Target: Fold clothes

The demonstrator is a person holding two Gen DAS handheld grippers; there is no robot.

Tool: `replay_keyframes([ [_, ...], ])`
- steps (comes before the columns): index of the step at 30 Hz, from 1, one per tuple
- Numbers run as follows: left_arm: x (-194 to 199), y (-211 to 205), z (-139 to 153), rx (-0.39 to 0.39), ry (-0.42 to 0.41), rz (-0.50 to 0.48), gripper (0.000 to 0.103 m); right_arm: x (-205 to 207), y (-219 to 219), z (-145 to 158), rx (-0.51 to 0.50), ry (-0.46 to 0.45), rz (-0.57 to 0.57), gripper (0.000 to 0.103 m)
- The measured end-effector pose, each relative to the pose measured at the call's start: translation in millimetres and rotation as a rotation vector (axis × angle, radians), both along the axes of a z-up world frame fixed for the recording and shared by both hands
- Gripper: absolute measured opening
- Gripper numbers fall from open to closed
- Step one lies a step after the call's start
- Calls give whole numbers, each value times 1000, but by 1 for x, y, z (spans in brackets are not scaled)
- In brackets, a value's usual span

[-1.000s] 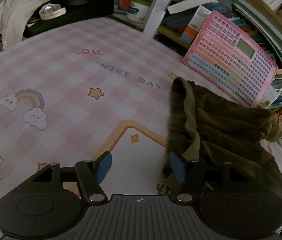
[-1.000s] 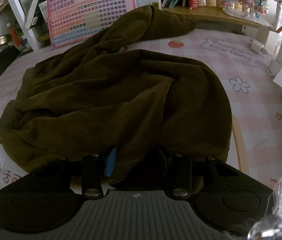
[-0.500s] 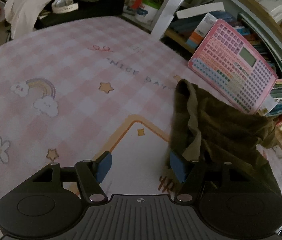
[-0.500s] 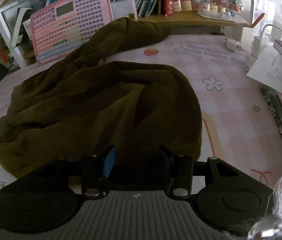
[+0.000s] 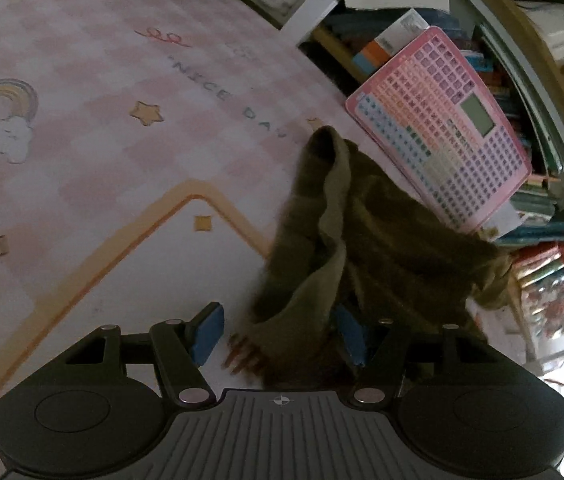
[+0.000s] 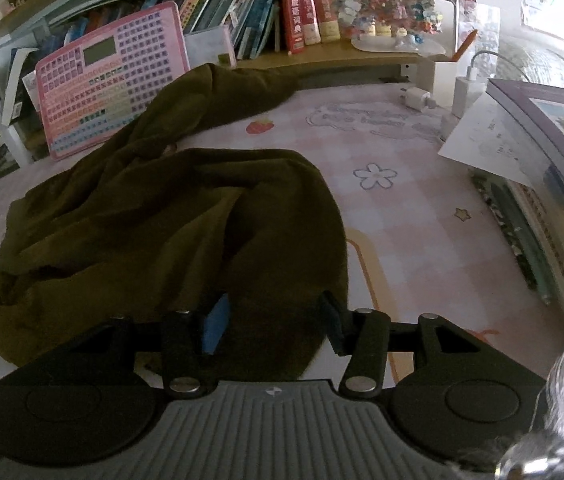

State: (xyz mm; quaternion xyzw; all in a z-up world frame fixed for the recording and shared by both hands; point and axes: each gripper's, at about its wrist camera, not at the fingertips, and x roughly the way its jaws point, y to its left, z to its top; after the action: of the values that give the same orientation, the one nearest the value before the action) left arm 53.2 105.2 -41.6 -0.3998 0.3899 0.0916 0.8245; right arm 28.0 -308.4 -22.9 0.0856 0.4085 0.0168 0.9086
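**Observer:** What changed over the last second?

**Operator:** Mostly my position. I've brought both grippers in closer to the olive-brown garment (image 6: pixel 169 220). In the right wrist view it now fills less of the frame's upper part than a second ago, and its near hem runs between my fingers. The left gripper (image 5: pixel 277 334) has swung toward the garment's left edge: a second ago that edge only brushed the right blue pad, and now a pale ribbed band (image 5: pixel 332 216) of the cloth hangs down into the gap.

**Observer:** Are you holding it?

**Operator:** No. The left jaws are spread wide, with cloth between them but nothing pinched. The right gripper (image 6: pixel 271 322) is also spread, wider than half a second ago, with the hem lying between its pads.

**Observer:** Where does the garment lie?

**Operator:** Rumpled on the pink checked desk mat (image 5: pixel 81 128), bunched rather than flat, one part reaching back toward the shelf beside the pink keyboard toy (image 6: pixel 113 80). It isn't a tidy fold as it lies.

**Observer:** So what does this mean for the folding?

**Operator:** I judge I'm lined up on two near points of the hem, left and right. Closing both would give me an edge to lift or spread. The risk is catching several layers at once, since the cloth is heaped where my left pads are.
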Motion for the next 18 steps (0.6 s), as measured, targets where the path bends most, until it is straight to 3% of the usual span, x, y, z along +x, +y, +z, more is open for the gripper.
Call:
replay_keyframes([
  [2, 5, -4, 3, 18, -14, -29, 12, -1, -3, 0, 12, -2, -10, 49],
  [3, 5, -6, 7, 35, -29, -43, 9, 0, -5, 0, 21, -1, -18, 49],
  [5, 1, -6, 26, 98, -84, -58, 8, 2, -8, -1, 37, 4, -33, 49],
  [8, -16, 14, 64, 170, -195, -7, 8, 6, -9, -2, 42, 21, -31, 49],
  [16, -41, 51, 43, 275, -70, 110, 8, 13, -4, -15, 82, 101, 29, 54],
  [18, -45, 52, 37, 267, -64, 128, 8, 14, 1, -17, 85, 117, 54, 54],
])
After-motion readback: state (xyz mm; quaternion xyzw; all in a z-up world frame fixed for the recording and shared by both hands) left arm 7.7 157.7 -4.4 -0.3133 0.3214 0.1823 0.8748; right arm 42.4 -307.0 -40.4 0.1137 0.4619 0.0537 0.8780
